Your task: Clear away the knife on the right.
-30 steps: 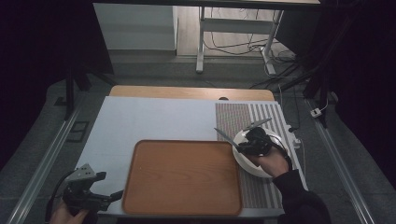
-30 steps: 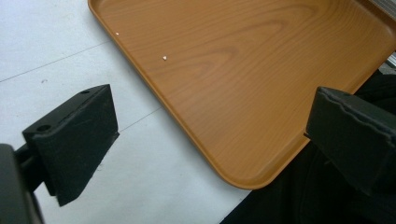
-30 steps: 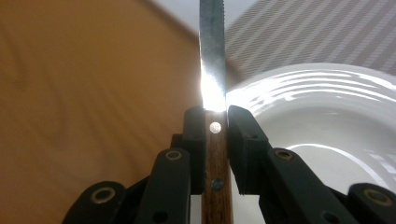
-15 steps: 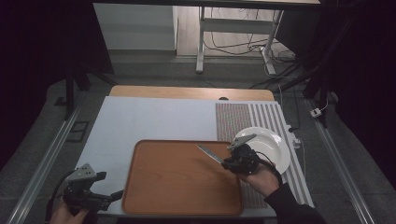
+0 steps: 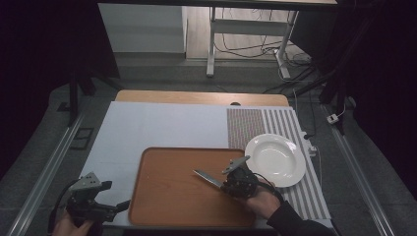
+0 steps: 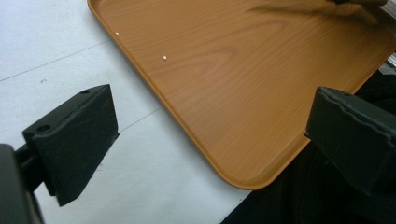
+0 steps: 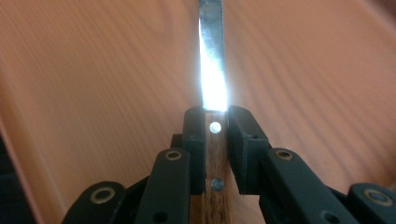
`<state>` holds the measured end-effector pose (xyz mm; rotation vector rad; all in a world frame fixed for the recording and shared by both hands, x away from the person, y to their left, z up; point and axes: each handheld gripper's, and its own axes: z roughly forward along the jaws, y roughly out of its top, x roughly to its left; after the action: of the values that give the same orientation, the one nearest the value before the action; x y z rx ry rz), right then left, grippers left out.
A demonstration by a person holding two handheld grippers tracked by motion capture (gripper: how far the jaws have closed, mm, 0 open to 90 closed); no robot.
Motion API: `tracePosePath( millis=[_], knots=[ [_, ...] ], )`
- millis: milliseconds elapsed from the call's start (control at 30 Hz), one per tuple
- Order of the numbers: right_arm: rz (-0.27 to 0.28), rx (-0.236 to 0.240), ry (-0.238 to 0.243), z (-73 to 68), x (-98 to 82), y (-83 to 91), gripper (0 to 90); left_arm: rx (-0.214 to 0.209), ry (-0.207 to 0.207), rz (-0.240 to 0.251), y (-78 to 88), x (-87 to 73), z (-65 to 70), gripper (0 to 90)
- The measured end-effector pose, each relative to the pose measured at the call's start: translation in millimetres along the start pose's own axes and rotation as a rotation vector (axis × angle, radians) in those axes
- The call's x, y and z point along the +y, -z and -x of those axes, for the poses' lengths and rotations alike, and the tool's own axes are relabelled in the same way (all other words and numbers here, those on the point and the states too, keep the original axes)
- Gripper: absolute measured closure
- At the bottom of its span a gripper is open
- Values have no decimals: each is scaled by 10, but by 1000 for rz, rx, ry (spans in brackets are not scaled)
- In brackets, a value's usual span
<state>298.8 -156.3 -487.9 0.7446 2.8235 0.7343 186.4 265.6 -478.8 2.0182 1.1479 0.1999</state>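
My right tongs (image 5: 231, 183) are clamped on the wooden handle of a knife (image 7: 212, 70), and the blade sticks out over the right half of the brown tray (image 5: 167, 196), pointing toward its middle. In the right gripper view the pads squeeze the handle from both sides near its rivets, so the hold looks firm, but it is a narrow handle. If I tilt my wrist, I think the knife could swivel between the pads and drop tip-first, scratching the tray or bouncing off it. Lowering too steeply could jam the point into the wood grain before the handle is down.

My left tongs (image 5: 101, 209) stand wide apart with nothing between them, just off the tray's near left corner, over the pale mat (image 5: 147, 128). They could nudge that corner and shift the tray if I am careless.

The white plate (image 5: 275, 160) sits on the striped cloth (image 5: 280, 128), just beside the tray's right edge and close behind my right hand (image 5: 263, 201); my wrist or the trailing cable could knock it. Nothing lies on the tray under the blade.
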Motion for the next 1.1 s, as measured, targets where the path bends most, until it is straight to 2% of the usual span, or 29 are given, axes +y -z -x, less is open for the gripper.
tracePosePath(
  millis=[133, 233, 333, 367, 500, 633, 667, 867, 1000, 1100],
  knots=[
    [-50, 7, 6, -9, -36, -95, 767, 1, -1, -1, -1, 0, 3, 23],
    [-60, 11, 17, 2, -21, -86, 650, 1, 0, -3, -4, 2, 2, 23],
    [4, 12, 2, 9, 49, -2, 570, 1, 3, -4, -5, 3, -1, 23],
    [22, 12, 6, 16, 76, 25, 571, 2, 3, -5, -6, 3, -1, 23],
    [57, 48, 68, -21, 186, 92, 675, 1, 6, -5, -7, 3, -1, 23],
    [47, 87, 153, -121, 284, 15, 900, 1, 5, -4, -5, 2, -3, 23],
    [35, 93, 168, -134, 307, -16, 900, 0, 5, -4, -4, 1, -3, 23],
    [-45, 120, 165, -97, 301, -217, 900, -3, 4, 1, 2, -4, -8, 23],
    [-85, 129, 156, -60, 242, -276, 900, -2, 1, -1, 1, -2, -2, 23],
    [-90, 137, 154, -48, 211, -264, 900, -2, 2, 0, 1, -3, -2, 23]
  ],
)
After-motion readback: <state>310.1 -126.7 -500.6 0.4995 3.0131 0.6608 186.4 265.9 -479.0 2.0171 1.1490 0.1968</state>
